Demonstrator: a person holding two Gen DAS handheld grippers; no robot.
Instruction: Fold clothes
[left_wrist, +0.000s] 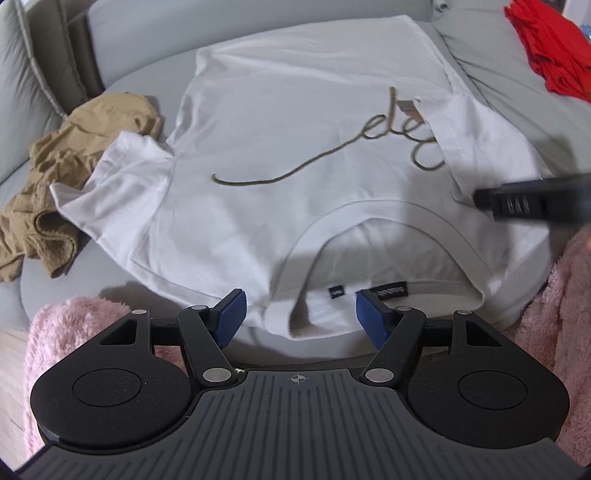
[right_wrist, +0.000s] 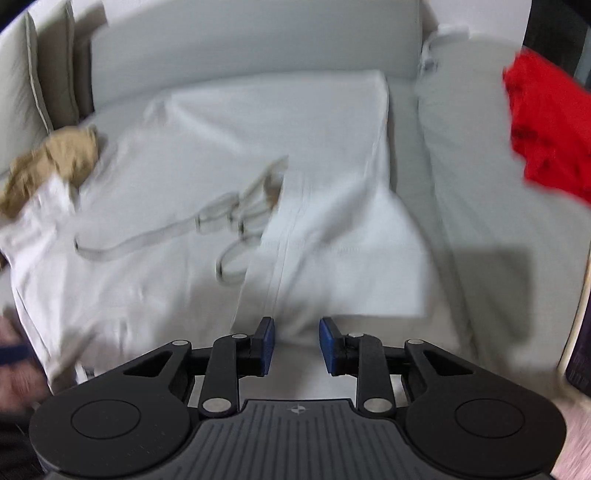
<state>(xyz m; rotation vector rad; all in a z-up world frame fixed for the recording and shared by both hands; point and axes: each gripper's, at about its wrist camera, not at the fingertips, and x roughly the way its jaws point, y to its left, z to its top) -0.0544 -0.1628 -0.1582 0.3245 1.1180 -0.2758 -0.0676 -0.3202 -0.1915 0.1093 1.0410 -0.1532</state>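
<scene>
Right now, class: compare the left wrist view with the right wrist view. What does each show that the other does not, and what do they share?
Only the left wrist view shows the white T-shirt's collar with its dark neck labels, the pink fleece at the near edge, and the left claw open over the collar.

Only the right wrist view shows the right claw, open and empty, above the folded-in sleeve.

Both show the white T-shirt spread on the grey sofa, the tan garment to the left and the red garment to the right.
</scene>
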